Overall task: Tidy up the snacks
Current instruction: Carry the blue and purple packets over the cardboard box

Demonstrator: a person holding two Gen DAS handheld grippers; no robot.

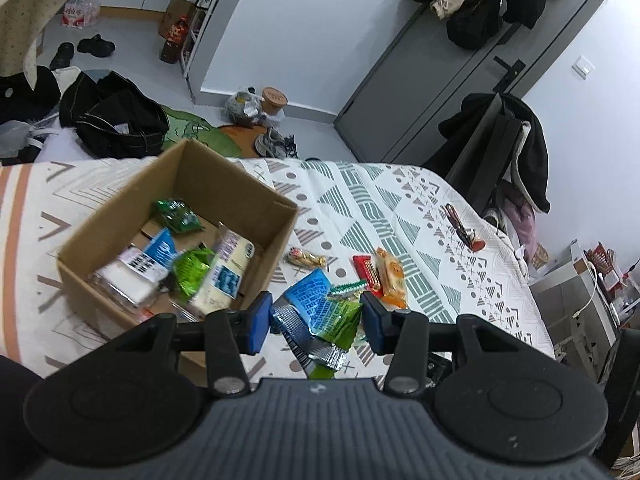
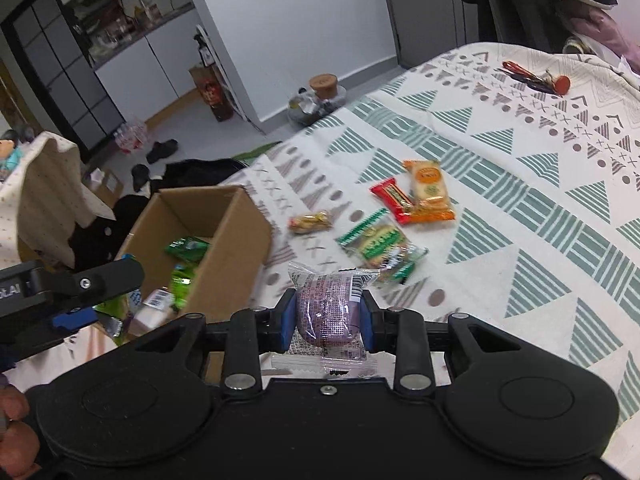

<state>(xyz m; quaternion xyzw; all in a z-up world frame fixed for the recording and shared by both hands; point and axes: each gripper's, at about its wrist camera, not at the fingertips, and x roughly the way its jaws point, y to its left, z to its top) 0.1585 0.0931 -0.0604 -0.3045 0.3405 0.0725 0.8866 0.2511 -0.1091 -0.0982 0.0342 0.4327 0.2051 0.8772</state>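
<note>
My left gripper [image 1: 317,322] is shut on a blue packet [image 1: 308,298] and a green packet [image 1: 340,320], bunched between its blue pads just right of the cardboard box [image 1: 276,216]. Several snack packets lie in the box. In the right wrist view my right gripper [image 2: 328,320] is shut on a purple wrapped bun [image 2: 328,308] above the bed, right of the box [image 2: 236,248]. The left gripper's finger [image 2: 100,278] shows over the box's near side. On the patterned bedspread [image 2: 520,220] lie a peanut packet [image 2: 311,222], a green biscuit packet [image 2: 378,246], a red bar [image 2: 394,200] and an orange packet [image 2: 430,192].
Red-handled scissors [image 2: 536,76] lie far back on the bed. On the floor beyond the bed are a black bag [image 1: 116,120], shoes [image 1: 276,144] and jars. A chair draped with dark clothes [image 1: 500,140] stands at the bed's right corner. A person's hand [image 2: 12,420] shows at lower left.
</note>
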